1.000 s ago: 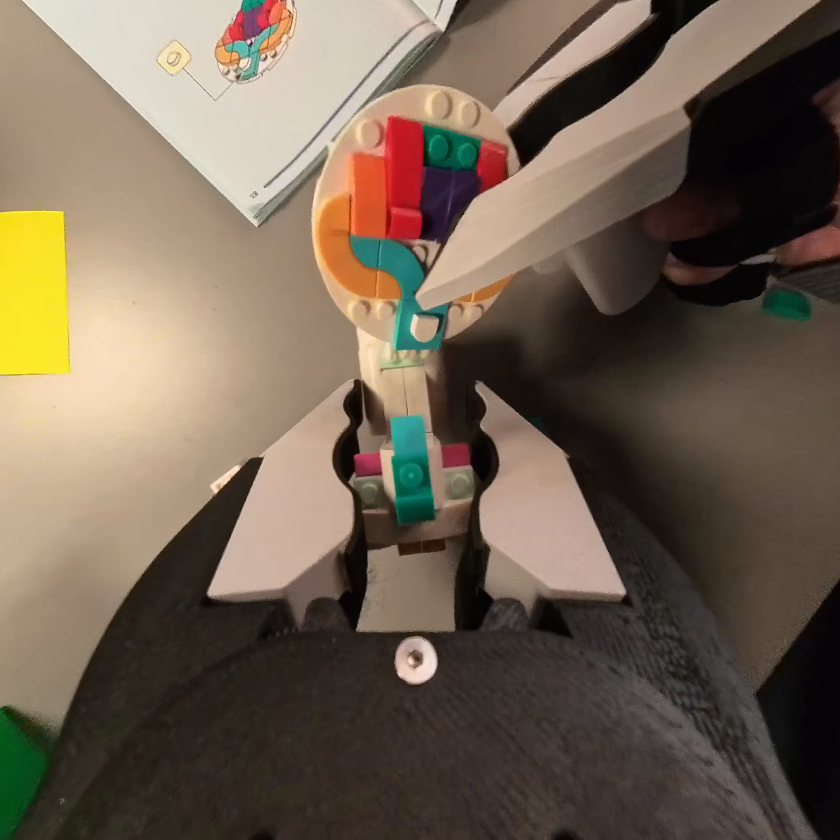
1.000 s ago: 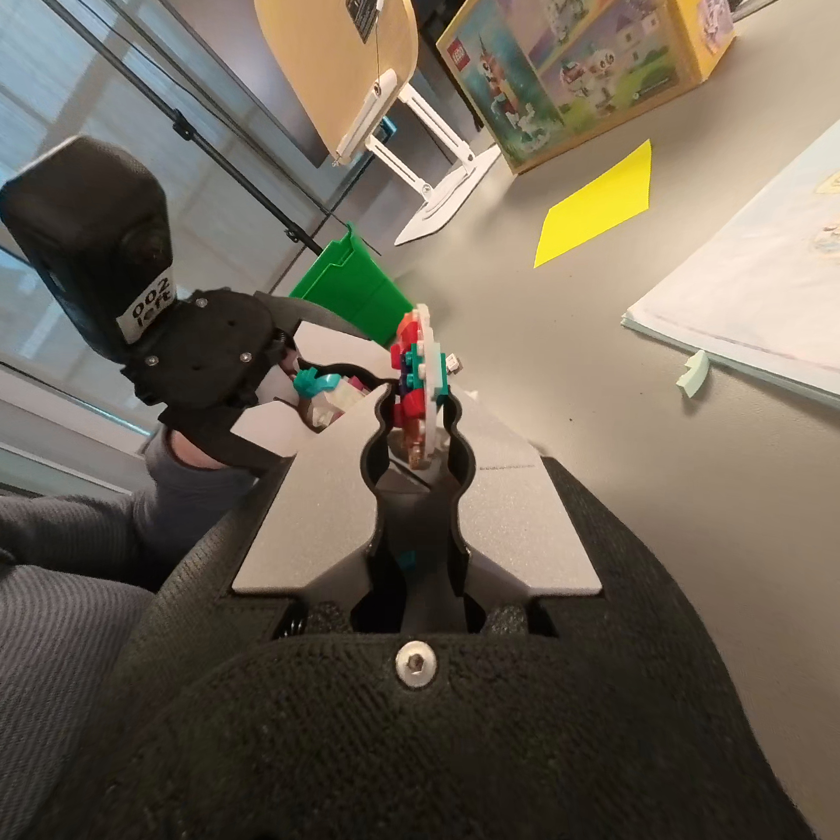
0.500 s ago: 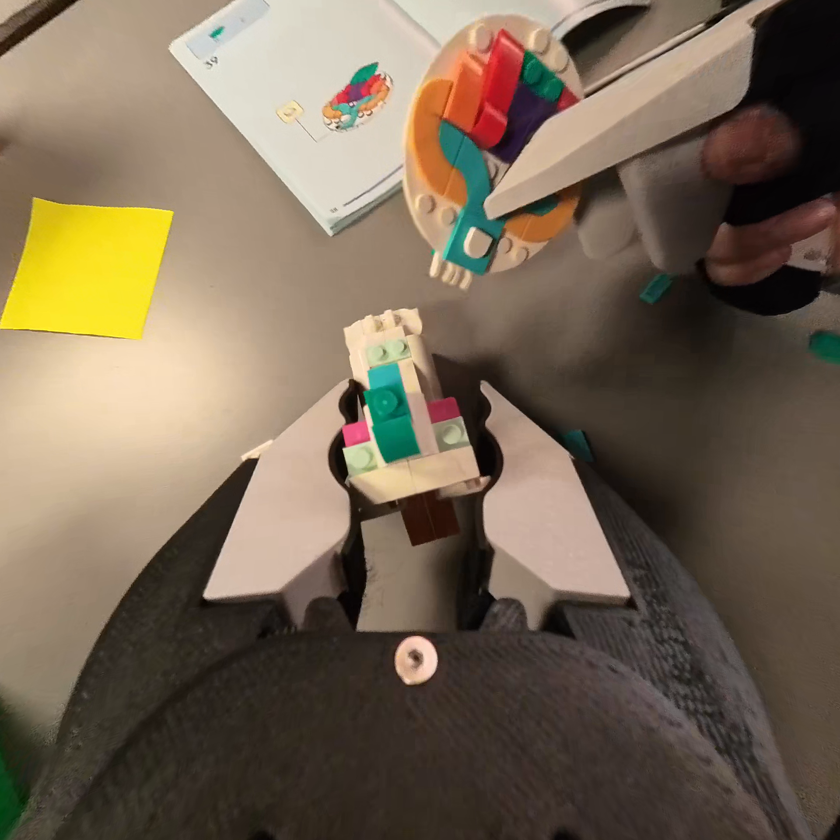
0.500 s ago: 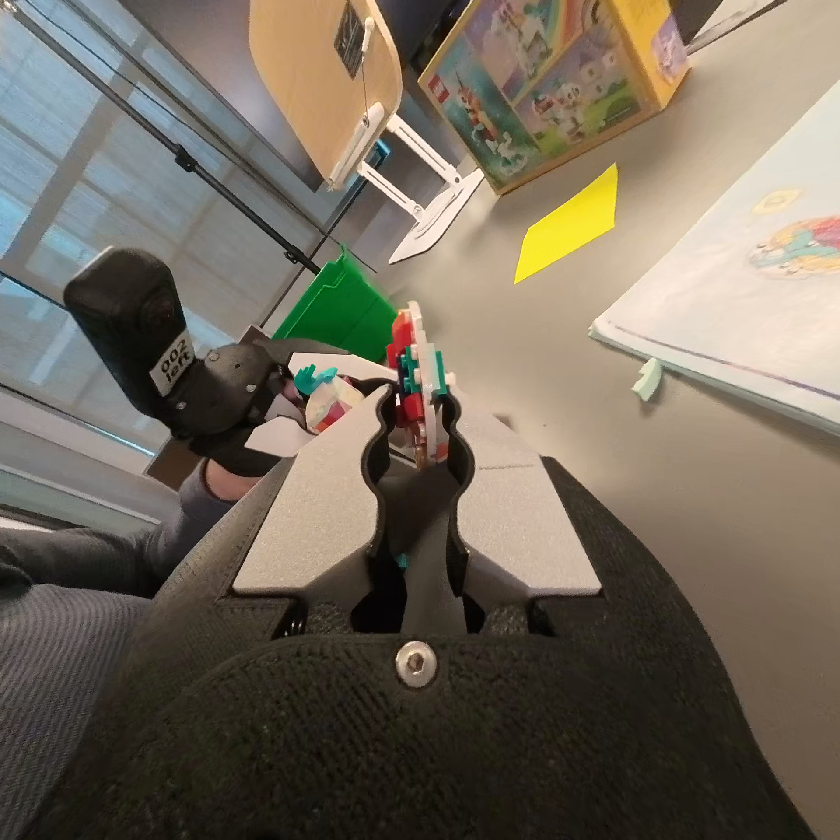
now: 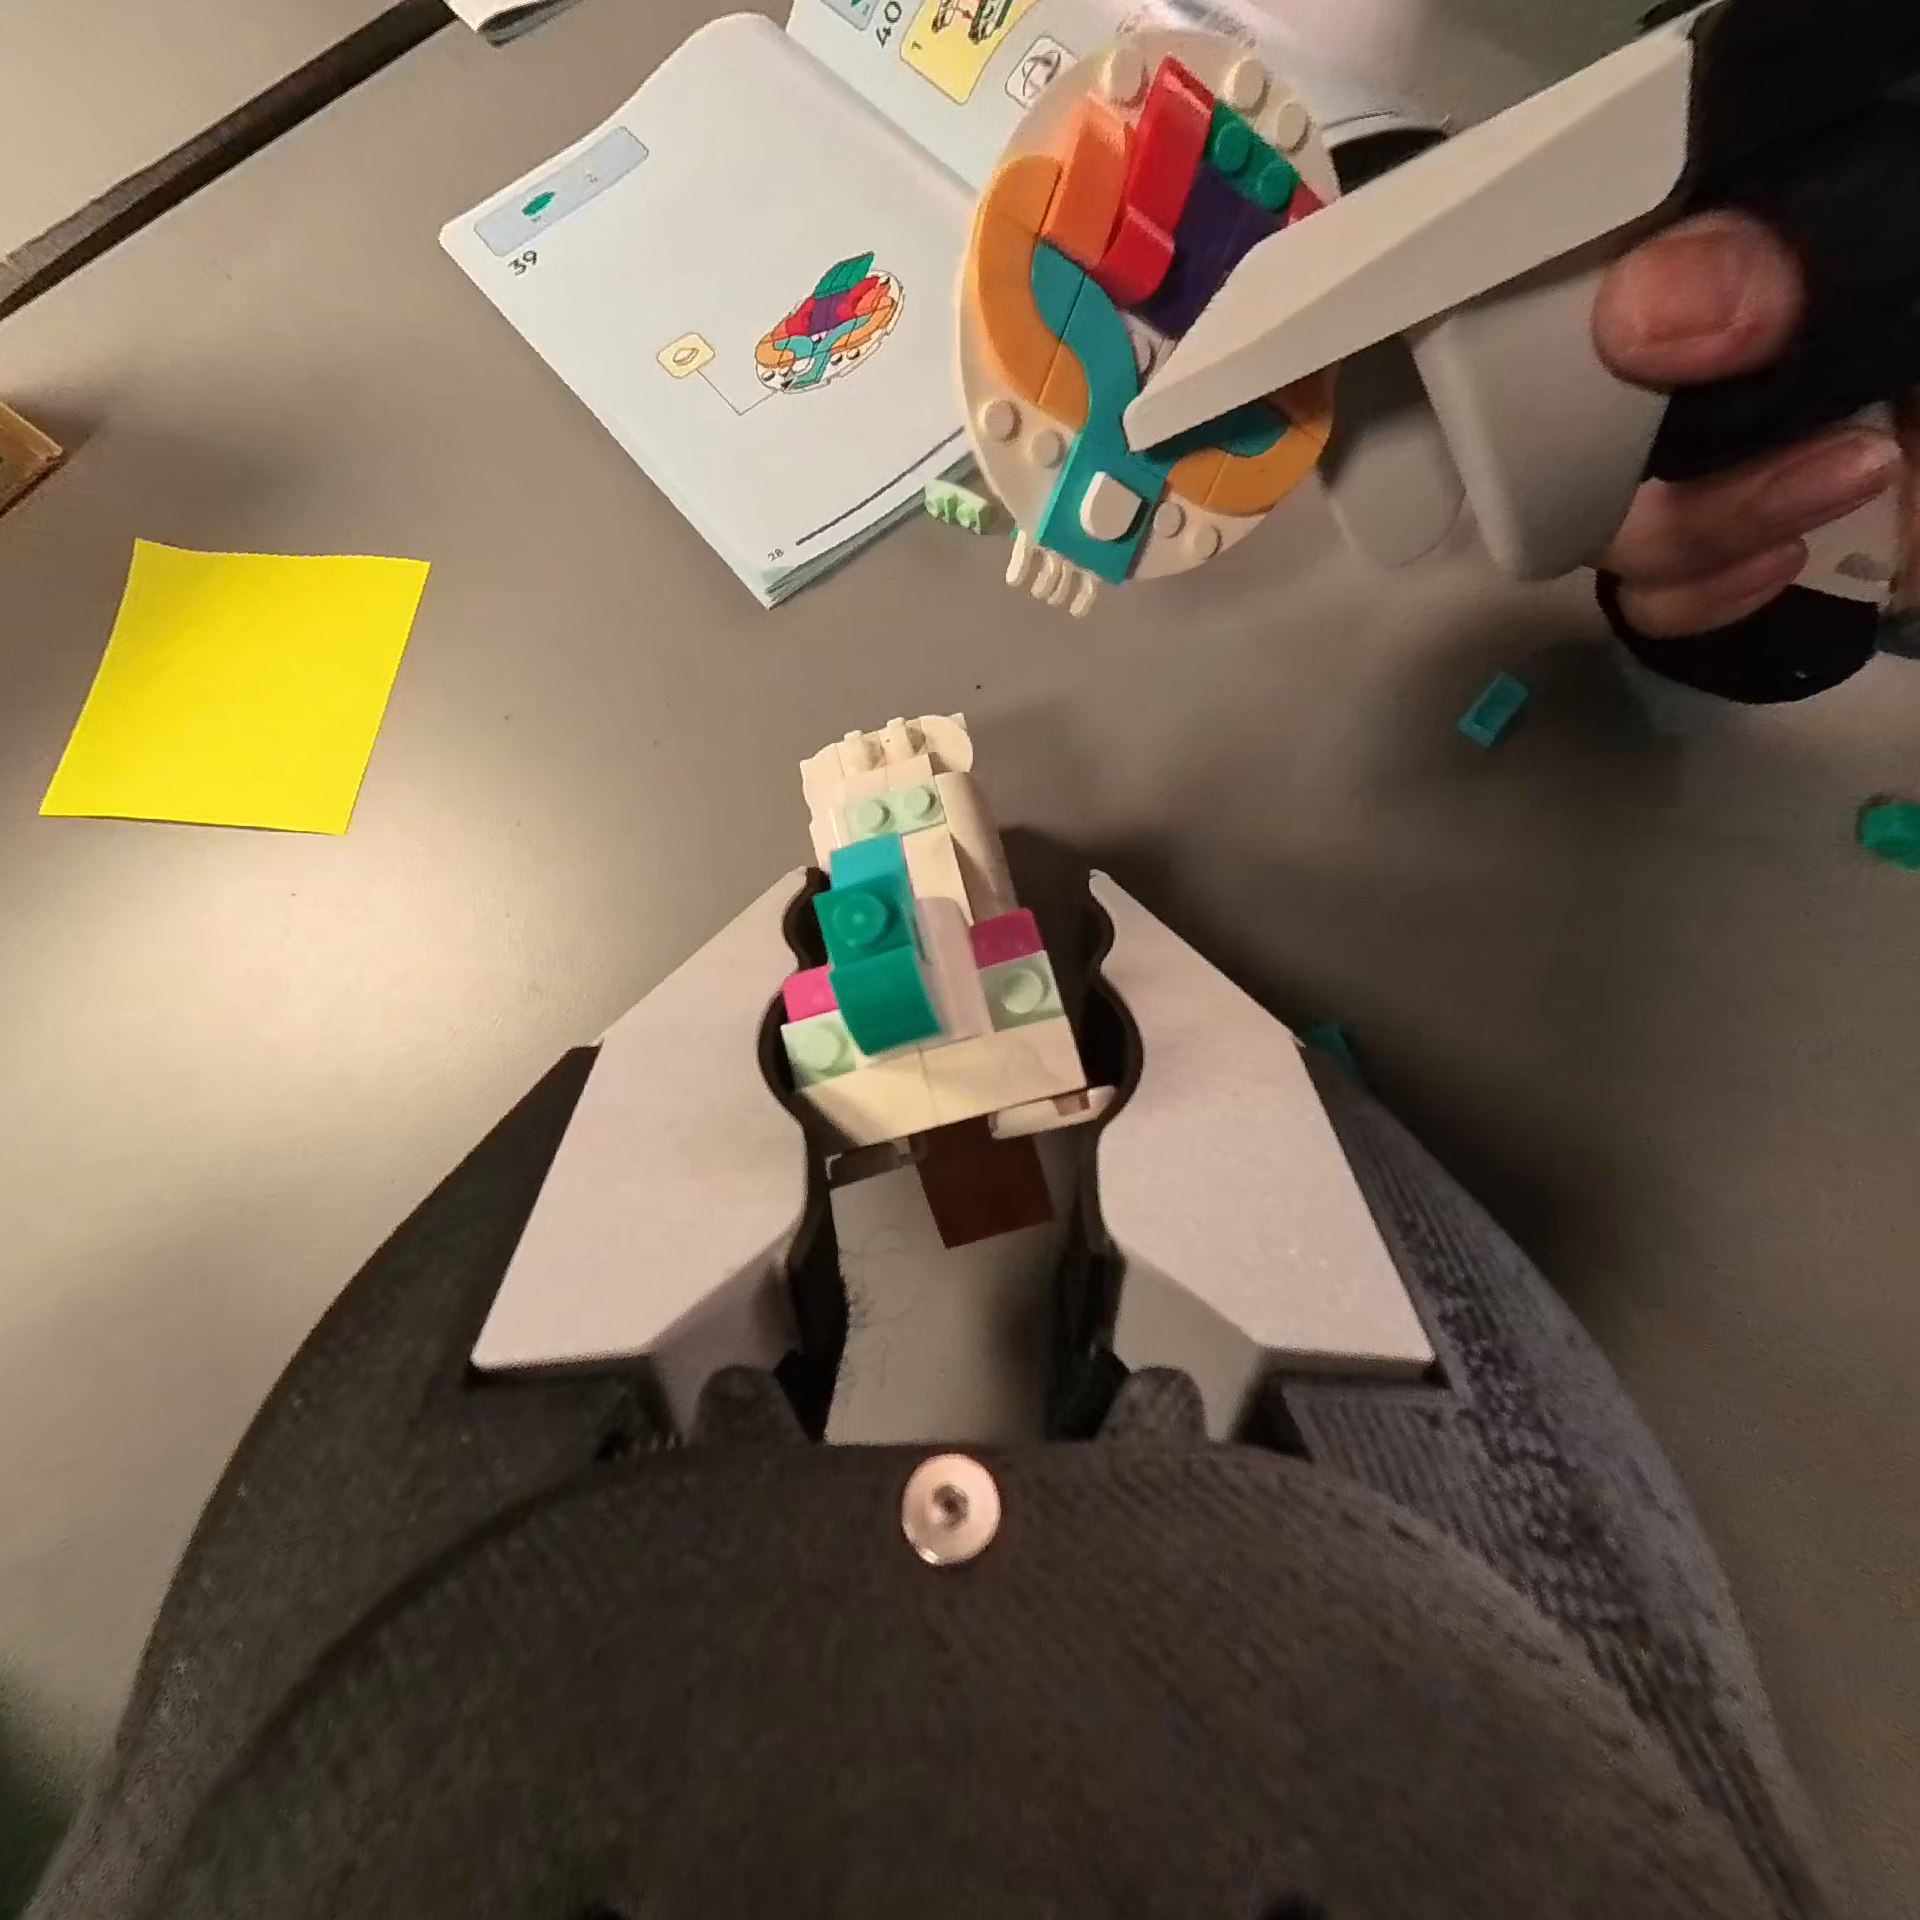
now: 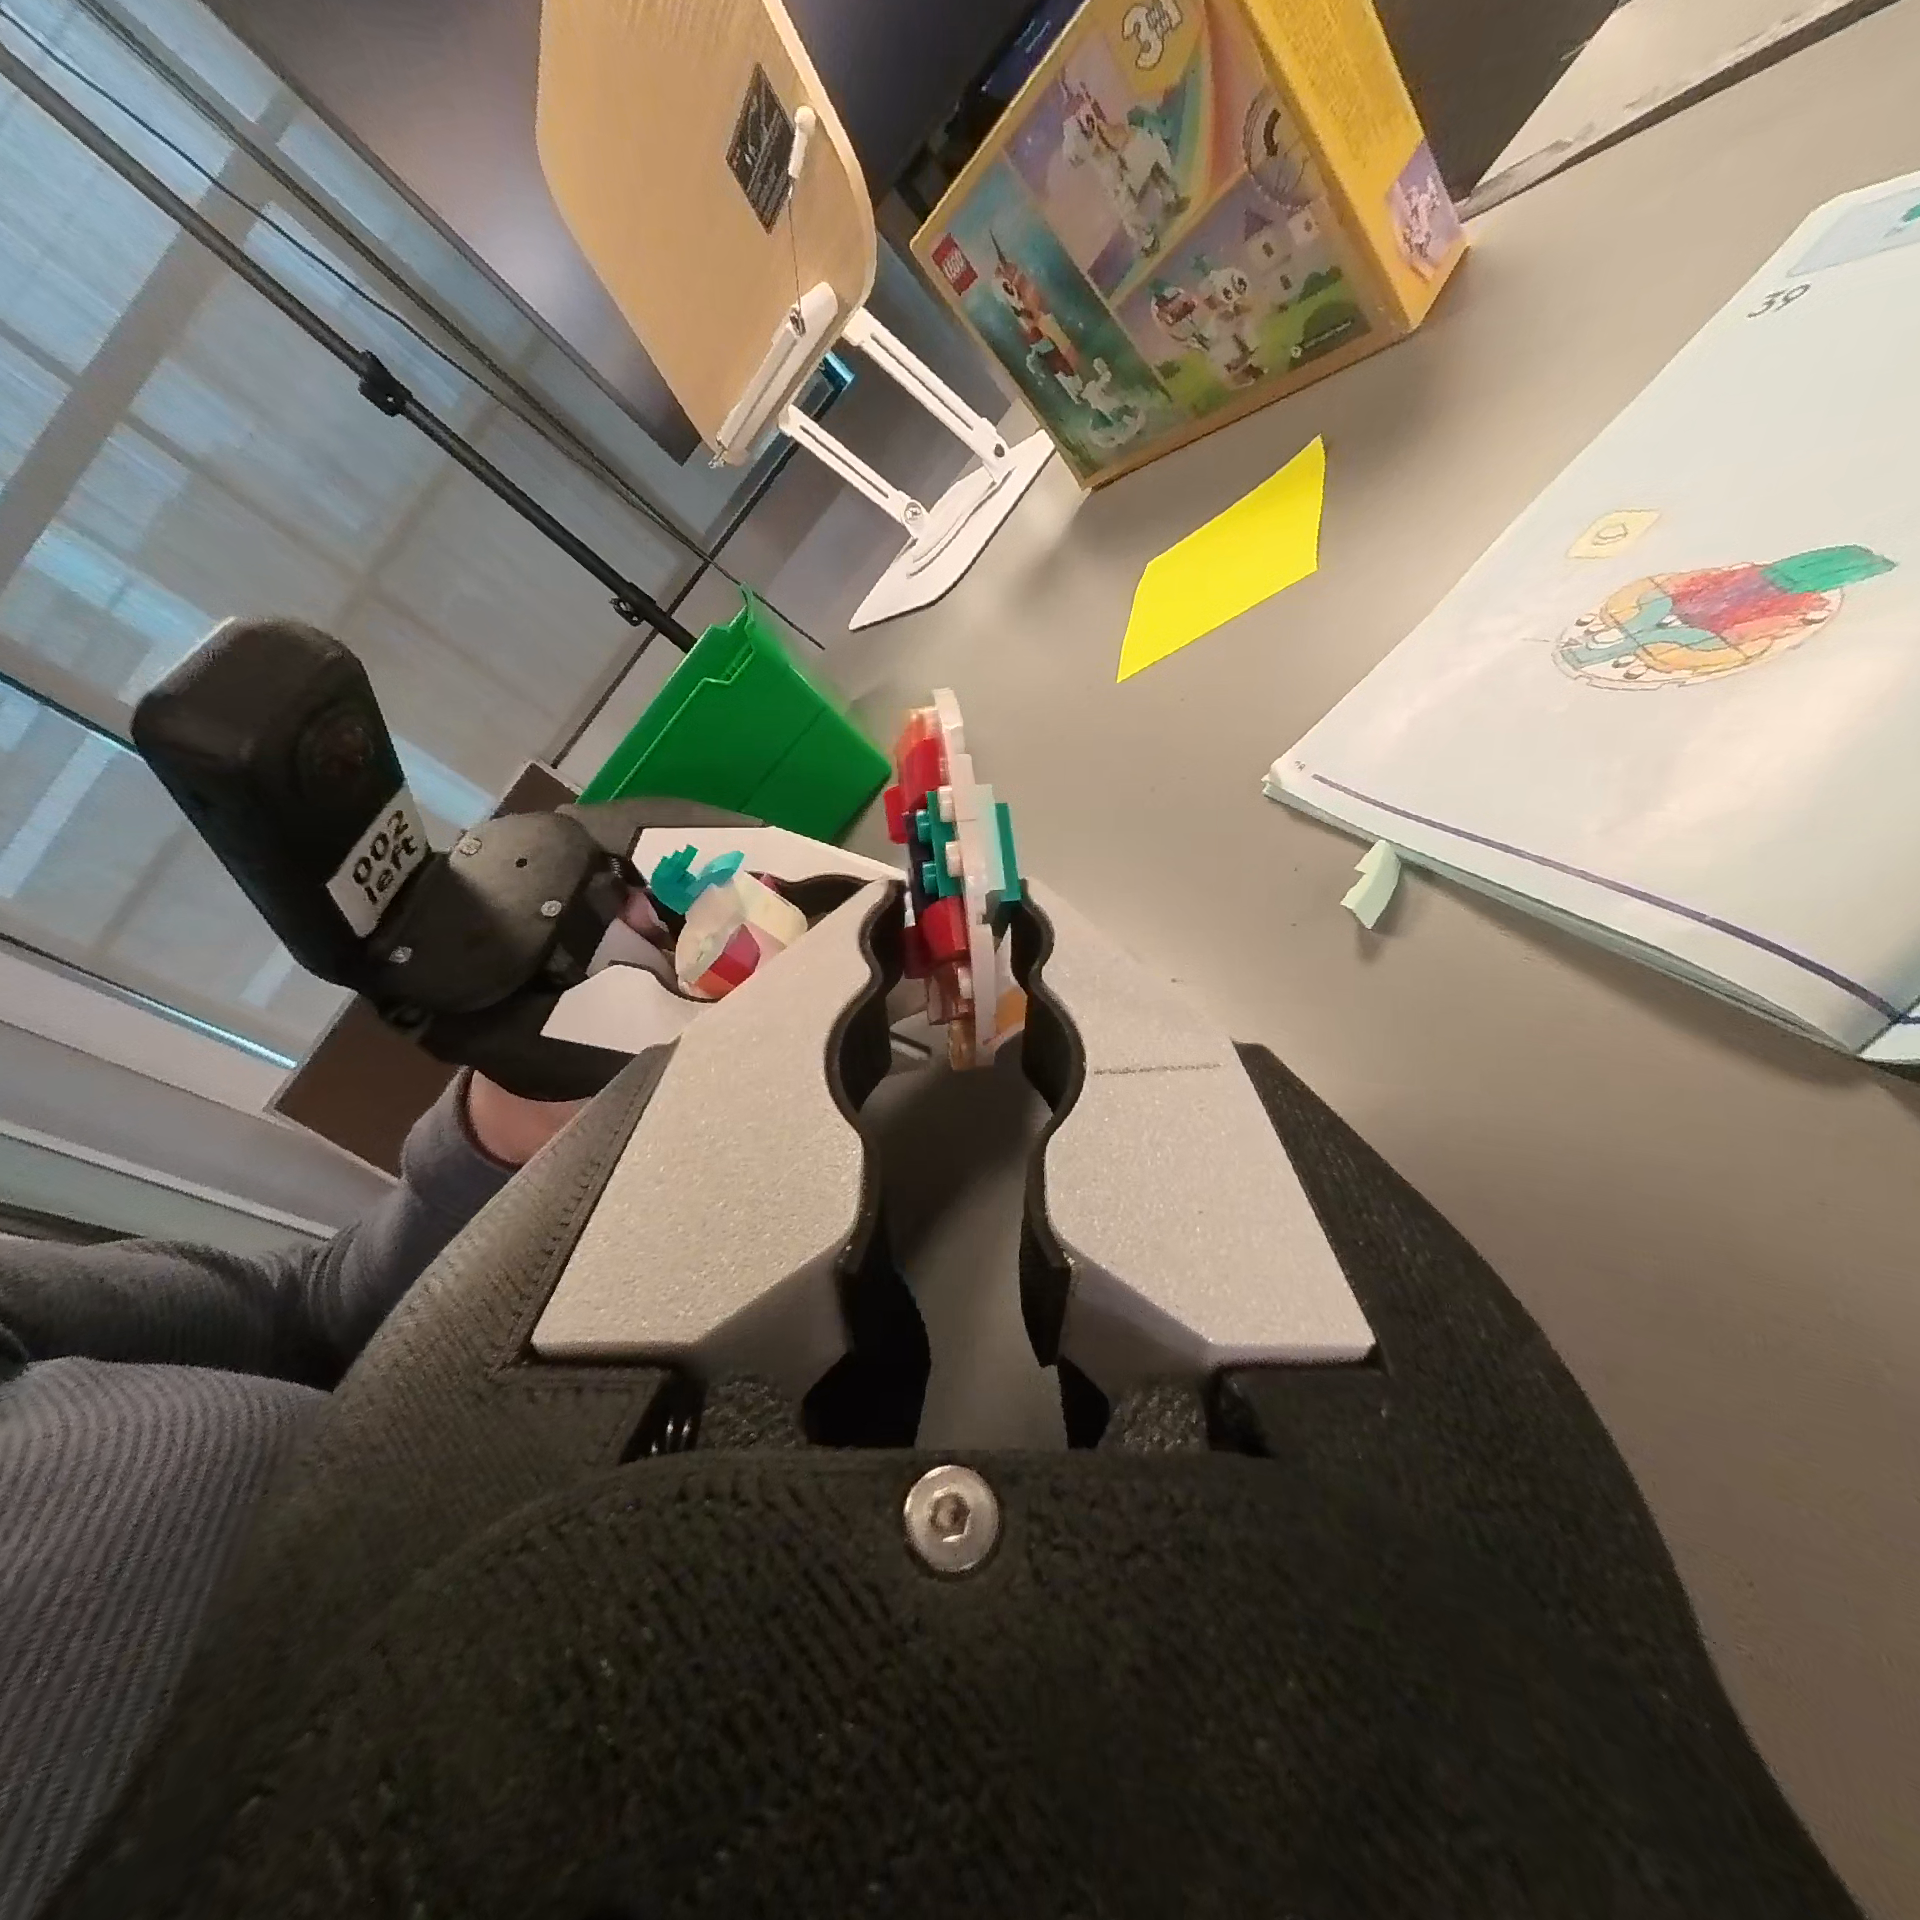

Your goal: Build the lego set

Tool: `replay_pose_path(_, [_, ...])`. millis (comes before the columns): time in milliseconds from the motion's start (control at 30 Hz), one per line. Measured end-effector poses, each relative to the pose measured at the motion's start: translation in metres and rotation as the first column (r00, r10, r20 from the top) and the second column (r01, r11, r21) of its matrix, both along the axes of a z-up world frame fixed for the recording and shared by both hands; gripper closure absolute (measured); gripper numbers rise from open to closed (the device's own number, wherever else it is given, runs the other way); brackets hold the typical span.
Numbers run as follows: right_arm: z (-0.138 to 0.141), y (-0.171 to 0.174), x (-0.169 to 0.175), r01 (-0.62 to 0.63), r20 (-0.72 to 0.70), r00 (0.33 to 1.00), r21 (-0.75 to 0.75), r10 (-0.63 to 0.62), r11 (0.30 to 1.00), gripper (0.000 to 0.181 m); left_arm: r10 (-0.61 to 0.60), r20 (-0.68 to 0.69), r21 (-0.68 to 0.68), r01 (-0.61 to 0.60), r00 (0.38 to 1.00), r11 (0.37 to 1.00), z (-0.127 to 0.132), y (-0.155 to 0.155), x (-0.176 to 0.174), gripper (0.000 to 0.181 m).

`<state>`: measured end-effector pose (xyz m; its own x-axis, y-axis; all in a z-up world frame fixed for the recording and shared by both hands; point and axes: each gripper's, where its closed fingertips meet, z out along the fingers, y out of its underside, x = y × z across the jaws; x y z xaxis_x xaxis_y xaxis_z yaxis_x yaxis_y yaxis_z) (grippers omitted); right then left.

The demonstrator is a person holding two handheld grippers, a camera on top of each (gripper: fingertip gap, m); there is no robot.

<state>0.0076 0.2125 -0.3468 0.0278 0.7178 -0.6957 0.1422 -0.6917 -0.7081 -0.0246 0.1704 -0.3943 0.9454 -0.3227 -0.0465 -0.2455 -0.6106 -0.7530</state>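
While left gripper (image 5: pixel 940 997) clamps blocky body (image 5: pixel 920 987), right gripper (image 6: pixel 951 945) pinches round studded disc (image 6: pixel 956 894), seemingly edge-on.

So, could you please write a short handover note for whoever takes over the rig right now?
Left tongs: shut on the white body piece, held above the table.
Right tongs: shut on the round disc, edge-on, held near the booklet.
Done: the disc carries its coloured bricks.
Left: the two pieces are apart; probably join them at the hinge, then add the loose teal bricks.
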Motion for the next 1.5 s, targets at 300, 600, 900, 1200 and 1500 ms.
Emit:
replay_pose_path(300, [-0.029,-0.001,0.009,-0.111,0.197,0.974,-0.008,0.110,0.994,0.163,0.000,-0.029,0.085,0.003,1.000,0.996,0.011,-0.011,-0.003,0.135])
replay_pose_path(600, [-0.038,-0.006,0.015,-0.174,0.269,0.948,-0.011,0.171,0.985,0.163,0.005,-0.064,0.189,0.007,0.998,0.982,0.028,-0.024,-0.008,0.135])
replay_pose_path(900, [-0.028,0.001,0.017,-0.148,0.236,0.963,0.061,0.130,0.987,0.163,0.004,0.003,0.216,-0.005,1.000,0.976,0.030,-0.021,-0.008,0.135])
replay_pose_path(1200, [-0.027,-0.001,0.016,-0.156,0.243,0.962,0.103,0.127,0.982,0.163,-0.067,0.314,0.199,0.004,0.947,0.980,0.041,-0.027,0.000,0.135])
replay_pose_path(1500, [-0.016,-0.009,0.011,-0.186,0.158,0.973,0.091,0.170,0.978,0.163,-0.011,0.241,0.285,-0.060,0.971,0.957,0.050,-0.023,-0.017,0.135])
